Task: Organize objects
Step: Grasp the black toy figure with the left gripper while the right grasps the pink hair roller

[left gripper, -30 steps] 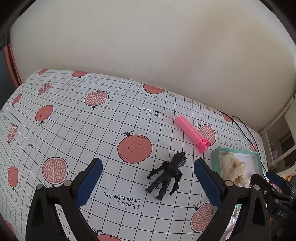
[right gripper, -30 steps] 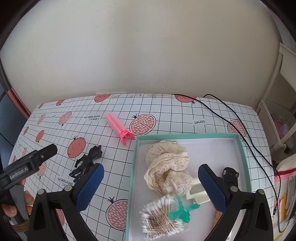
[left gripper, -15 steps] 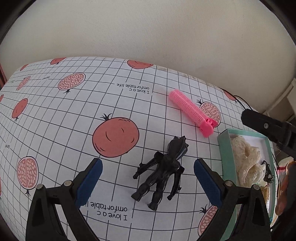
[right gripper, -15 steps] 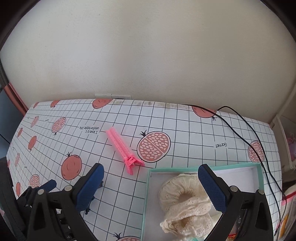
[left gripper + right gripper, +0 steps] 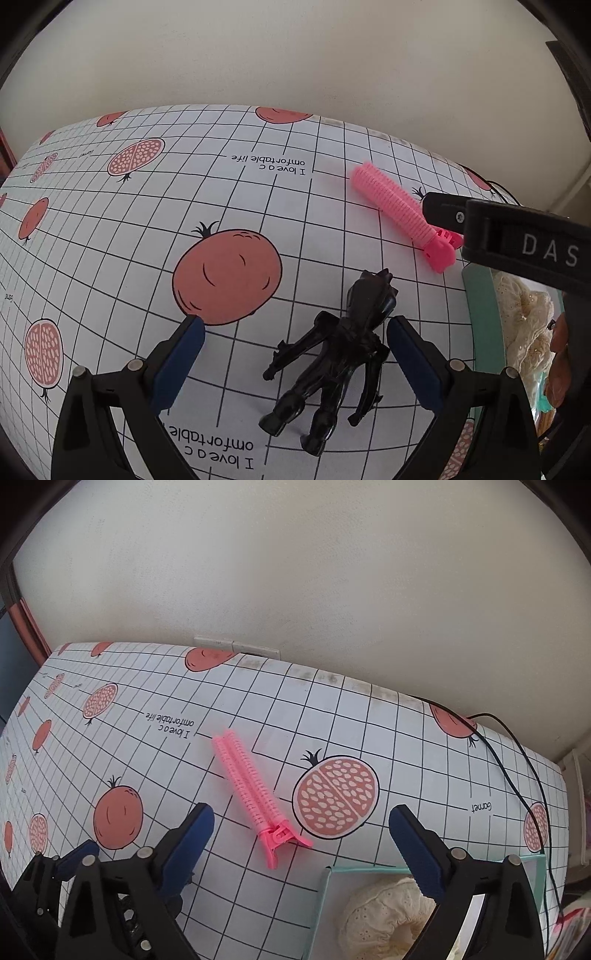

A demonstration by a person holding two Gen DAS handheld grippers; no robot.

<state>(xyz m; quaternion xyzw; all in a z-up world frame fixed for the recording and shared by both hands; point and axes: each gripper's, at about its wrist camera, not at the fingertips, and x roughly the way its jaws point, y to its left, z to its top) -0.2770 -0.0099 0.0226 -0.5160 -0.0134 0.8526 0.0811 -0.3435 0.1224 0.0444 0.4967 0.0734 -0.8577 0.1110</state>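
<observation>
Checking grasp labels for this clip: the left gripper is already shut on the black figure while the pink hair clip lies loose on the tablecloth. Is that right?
Not quite. In the left wrist view the left gripper is open, its pads on either side of the black figure without touching it. The pink hair clip does lie loose on the tablecloth, as the right wrist view shows.

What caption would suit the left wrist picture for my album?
Open left gripper straddling a black toy figure on a pomegranate-print tablecloth, pink hair clip beyond.
</observation>
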